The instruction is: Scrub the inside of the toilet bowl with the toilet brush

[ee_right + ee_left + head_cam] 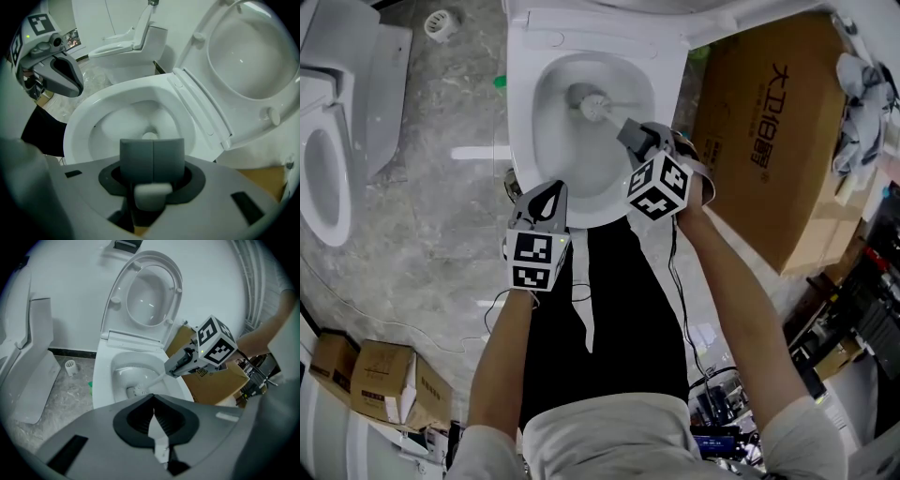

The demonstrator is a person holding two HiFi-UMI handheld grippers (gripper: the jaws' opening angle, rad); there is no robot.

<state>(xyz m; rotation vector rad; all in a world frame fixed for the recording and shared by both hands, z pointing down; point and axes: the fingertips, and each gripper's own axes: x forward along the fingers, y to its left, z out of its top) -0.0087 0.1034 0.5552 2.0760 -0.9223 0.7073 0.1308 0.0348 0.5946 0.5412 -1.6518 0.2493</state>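
Observation:
The white toilet bowl [546, 141] lies open below me, its seat and lid [150, 291] raised. The toilet brush's head [592, 105] sits deep in the bowl near the drain, and its white handle [157, 379] slants up to my right gripper [633, 133]. That gripper is shut on the handle; the handle's end [152, 190] pokes out behind the jaws, and the brush head [150, 136] just peeps over them. My left gripper [546, 202] hovers over the bowl's near rim, shut and holding nothing.
A large cardboard box [778, 131] stands right beside the toilet. A second toilet [328, 169] is at the left on the grey marble floor [422, 216]. A small white cup [441, 23] and small cartons [384, 380] sit further off. A cable runs past the person's legs.

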